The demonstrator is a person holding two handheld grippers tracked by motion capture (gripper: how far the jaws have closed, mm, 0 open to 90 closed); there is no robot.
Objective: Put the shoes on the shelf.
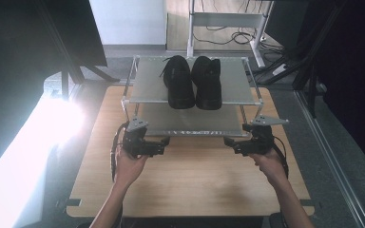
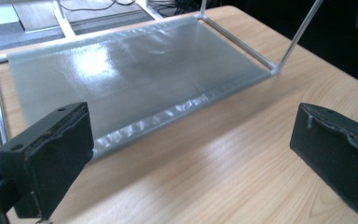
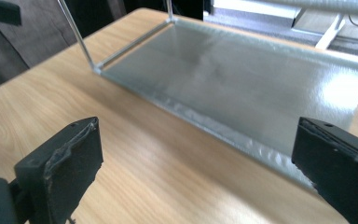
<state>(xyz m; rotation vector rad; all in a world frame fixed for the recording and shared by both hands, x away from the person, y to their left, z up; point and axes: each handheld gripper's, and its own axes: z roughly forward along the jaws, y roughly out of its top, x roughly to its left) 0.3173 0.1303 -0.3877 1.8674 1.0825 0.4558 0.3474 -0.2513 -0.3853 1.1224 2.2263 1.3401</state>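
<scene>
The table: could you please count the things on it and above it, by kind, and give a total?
Black shoes: 2, left shoe and right shoe, side by side on the top shelf.
Shoe rack: 1, with two grey shelves.
Grippers: 2, left gripper and right gripper, both open and empty.
Total: 5

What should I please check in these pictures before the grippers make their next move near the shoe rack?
1. Left gripper open, nothing between its fingers: ok.
2. Right gripper open, nothing between its fingers: ok.
3. Both shoes side by side on the top shelf of the rack: ok.
4. Lower shelf bare in both gripper views: ok.
5. Table bare in front of the rack: ok.
6. Rack standing firm on the table: cannot tell.
</scene>
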